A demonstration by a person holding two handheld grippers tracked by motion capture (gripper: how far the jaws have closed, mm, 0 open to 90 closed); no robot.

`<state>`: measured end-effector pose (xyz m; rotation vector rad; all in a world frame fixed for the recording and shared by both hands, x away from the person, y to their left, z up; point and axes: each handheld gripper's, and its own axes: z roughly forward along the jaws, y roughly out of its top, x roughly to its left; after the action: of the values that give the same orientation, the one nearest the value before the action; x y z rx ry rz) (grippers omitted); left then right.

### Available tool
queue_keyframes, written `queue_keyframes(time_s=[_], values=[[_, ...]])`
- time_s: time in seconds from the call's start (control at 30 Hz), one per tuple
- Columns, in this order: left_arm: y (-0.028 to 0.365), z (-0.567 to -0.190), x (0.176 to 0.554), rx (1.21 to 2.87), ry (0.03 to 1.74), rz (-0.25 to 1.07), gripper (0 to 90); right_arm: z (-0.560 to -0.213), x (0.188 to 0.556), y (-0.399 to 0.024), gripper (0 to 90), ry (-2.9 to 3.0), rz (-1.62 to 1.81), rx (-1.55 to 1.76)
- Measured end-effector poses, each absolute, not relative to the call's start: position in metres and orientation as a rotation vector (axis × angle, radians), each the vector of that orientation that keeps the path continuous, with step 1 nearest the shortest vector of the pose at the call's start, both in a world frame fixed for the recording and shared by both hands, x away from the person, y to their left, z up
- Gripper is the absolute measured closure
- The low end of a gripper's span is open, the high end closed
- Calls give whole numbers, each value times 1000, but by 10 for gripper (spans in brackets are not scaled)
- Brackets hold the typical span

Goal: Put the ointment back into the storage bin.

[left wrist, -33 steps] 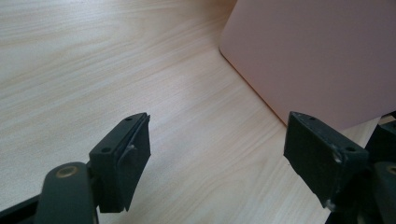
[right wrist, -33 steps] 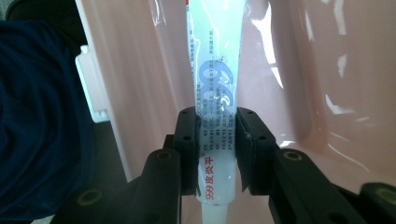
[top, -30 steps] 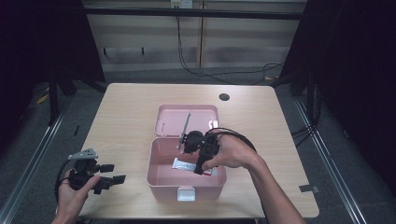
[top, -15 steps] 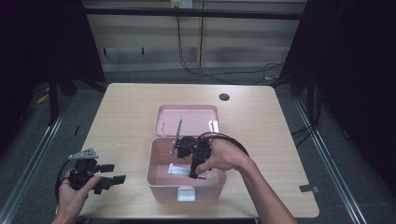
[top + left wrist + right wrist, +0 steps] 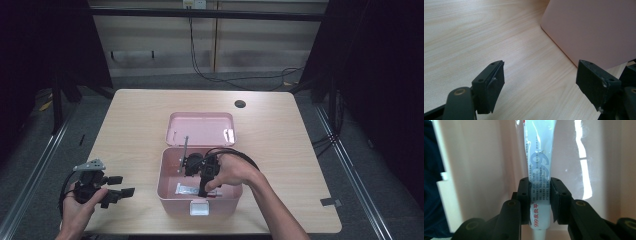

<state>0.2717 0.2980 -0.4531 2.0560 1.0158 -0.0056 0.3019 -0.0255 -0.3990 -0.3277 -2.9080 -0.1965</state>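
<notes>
An open pink box (image 5: 167,192) stands mid-table, its lid (image 5: 202,128) laid back. My right gripper (image 5: 199,186) reaches down into the box and is shut on a white printed tube (image 5: 184,189). In the right gripper view the tube (image 5: 539,157) runs away from the jaws along the pink wall (image 5: 481,157), and the gripper (image 5: 540,192) pinches it near its cap end. My left gripper (image 5: 122,186) is held open near the table's front left corner, with nothing in it. In the left gripper view it (image 5: 541,71) faces the box's outer wall (image 5: 594,30).
A thin metal stay (image 5: 185,147) slants between the box and its lid. The wooden table (image 5: 130,125) has a round cable hole (image 5: 240,104) at the back right. Black cables trail from both grippers. Dark floor and rails surround the table.
My right gripper has moved toward the box's front left with the tube held in it. The left gripper has stayed in place, open.
</notes>
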Motion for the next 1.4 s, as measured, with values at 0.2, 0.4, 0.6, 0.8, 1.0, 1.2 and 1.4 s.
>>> queue_keyframes(time_s=[0.2,0.4,0.6,0.8,1.0,1.2,1.4], values=[[298,-453,272,2058,1016,-7,228,-409,304,-25,717,-2888,-201,-306],[298,-453,272,2064,1015,-7,228,-417,304,-23,717,-2879,-188,-288],[298,-453,272,2066,1013,-7,228,-424,305,-22,717,-2861,-166,-280],[298,-453,272,2059,1015,-7,228,-431,307,-19,717,-2854,-157,-296],[298,-453,272,2065,1014,-5,228,-433,307,-17,717,-2855,-140,-277],[298,-453,272,2060,1016,-5,228,-434,306,-11,717,-2854,-131,-254],[298,-453,272,2060,1014,-8,228,-444,306,-4,717,-2837,-79,-226]])
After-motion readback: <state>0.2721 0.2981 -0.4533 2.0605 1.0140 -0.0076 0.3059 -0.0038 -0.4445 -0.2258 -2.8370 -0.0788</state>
